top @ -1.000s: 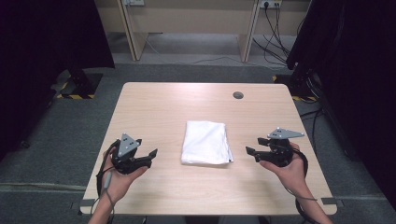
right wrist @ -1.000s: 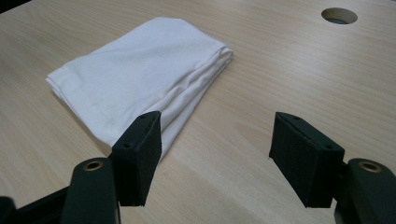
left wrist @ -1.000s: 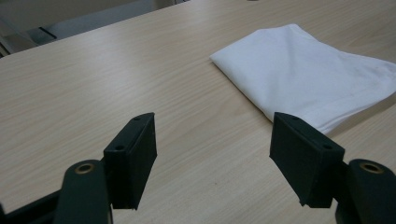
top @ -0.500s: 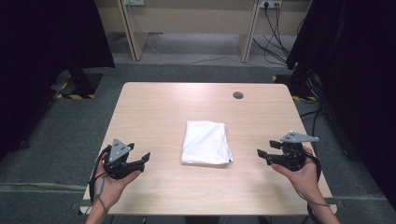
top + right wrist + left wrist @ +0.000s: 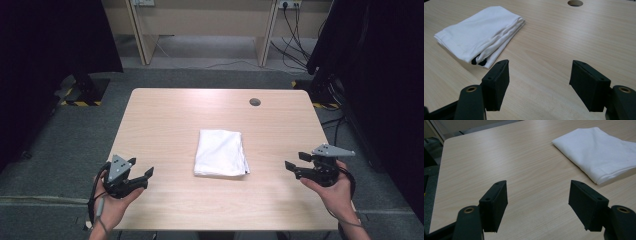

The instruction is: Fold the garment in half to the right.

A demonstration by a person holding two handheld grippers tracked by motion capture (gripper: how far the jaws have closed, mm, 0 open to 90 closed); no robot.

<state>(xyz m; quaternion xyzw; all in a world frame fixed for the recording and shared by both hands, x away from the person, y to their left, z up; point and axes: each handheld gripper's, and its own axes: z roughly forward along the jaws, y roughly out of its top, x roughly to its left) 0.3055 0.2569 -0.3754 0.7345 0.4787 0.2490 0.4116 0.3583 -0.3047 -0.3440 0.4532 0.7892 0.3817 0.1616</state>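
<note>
Lying flat: folded white rectangular cloth (image 5: 221, 152), long axis running from near edge to far edge of pale wooden surface (image 5: 165, 115)
Left gripper (image 5: 142, 177): jaws wide, nothing between
Right gripper (image 5: 295, 166): jaws wide, nothing between
Writing: none readable

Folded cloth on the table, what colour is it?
White folded cloth; clearest in the right gripper view.

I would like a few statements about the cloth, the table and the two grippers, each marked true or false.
1. The folded white cloth lies flat near the middle of the wooden table. True.
2. The left gripper is shut on the cloth. False: its jaws stand open over bare table, apart from the cloth.
3. The right gripper is open and holds nothing. True.
4. The round hole in the table is covered by the cloth. False: it lies uncovered near the far edge.
</note>
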